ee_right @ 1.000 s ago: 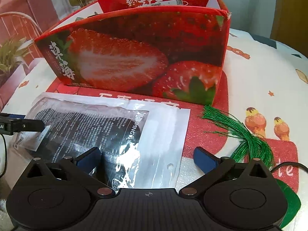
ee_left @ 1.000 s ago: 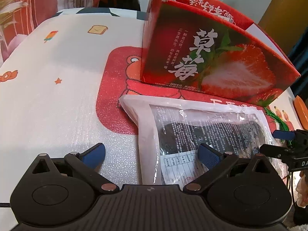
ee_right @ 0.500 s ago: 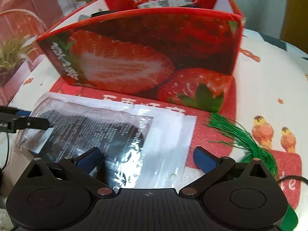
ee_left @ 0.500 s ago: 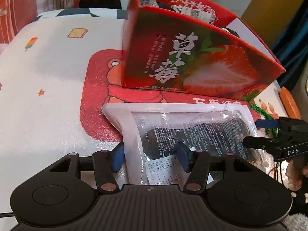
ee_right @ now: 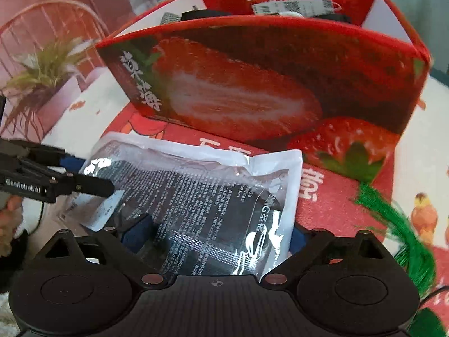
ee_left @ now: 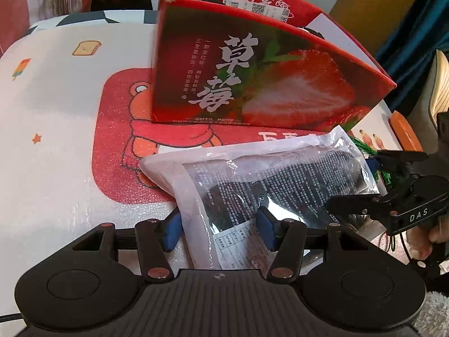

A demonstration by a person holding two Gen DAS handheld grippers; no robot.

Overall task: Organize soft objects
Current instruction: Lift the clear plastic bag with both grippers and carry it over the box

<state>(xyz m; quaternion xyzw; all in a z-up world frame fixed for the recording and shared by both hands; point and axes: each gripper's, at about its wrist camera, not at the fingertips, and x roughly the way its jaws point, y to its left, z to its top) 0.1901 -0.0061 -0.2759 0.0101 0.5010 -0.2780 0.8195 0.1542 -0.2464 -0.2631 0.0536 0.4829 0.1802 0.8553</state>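
Clamping one end of a clear plastic pouch with dark contents (ee_left: 269, 185), the left gripper (ee_left: 221, 226) pinches it between blue pads. Right gripper (ee_right: 213, 234): jaws closing around the pouch's opposite end. Beyond both: red strawberry-printed cardboard box (ee_left: 263, 78), open-topped, holding dark items and a barcoded label. Right of the right gripper: green tassel (ee_right: 393, 219).

Box front: the strawberry box (ee_left: 252, 84) bears large white characters "草莓".
Right gripper (ee_left: 376, 182) arm: "DAS".
Left gripper (ee_right: 84, 177) arm: "GenRobot.AI".
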